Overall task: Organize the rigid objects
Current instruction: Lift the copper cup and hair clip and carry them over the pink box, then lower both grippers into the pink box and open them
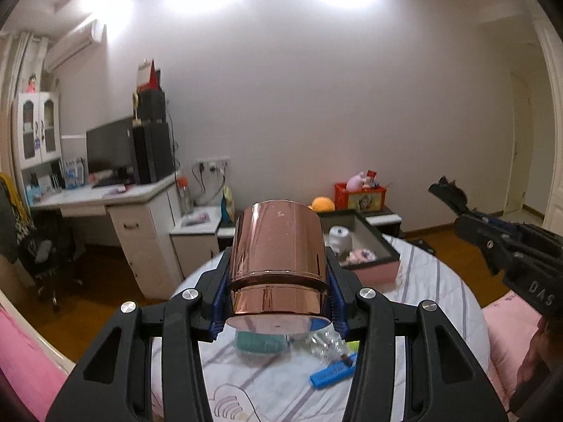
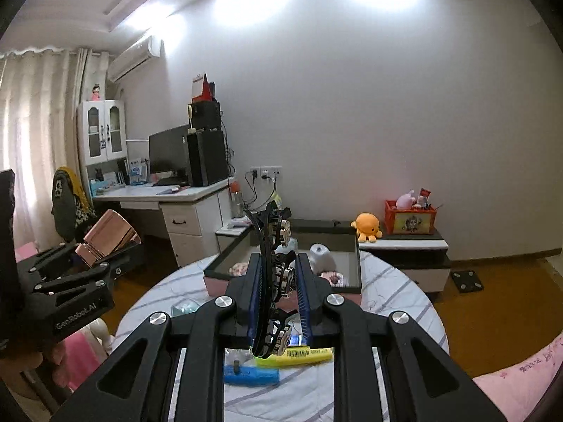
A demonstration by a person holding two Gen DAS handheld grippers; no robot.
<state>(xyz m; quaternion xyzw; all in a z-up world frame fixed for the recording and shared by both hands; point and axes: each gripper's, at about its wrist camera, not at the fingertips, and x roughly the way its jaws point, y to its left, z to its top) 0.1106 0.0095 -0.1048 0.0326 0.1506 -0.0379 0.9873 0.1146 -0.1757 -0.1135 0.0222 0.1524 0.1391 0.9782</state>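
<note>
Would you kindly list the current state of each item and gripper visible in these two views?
Left gripper: shut on the shiny copper-coloured metal canister, lifted.
Right gripper: shut on the black beaded hair clip, lifted.
Dark-rimmed pink storage box: open, partly filled.
White thread spool: inside the box.
Blue plastic case: lying flat on the bedspread.
Yellow barcoded pack: lying flat.

In the left wrist view the copper canister (image 1: 278, 263) hides most of the teal object (image 1: 258, 343) at its six o'clock, the clear plastic item (image 1: 325, 346) beside it is too blurred to identify, and the right gripper (image 1: 445, 190) is cut off at three o'clock.
</note>
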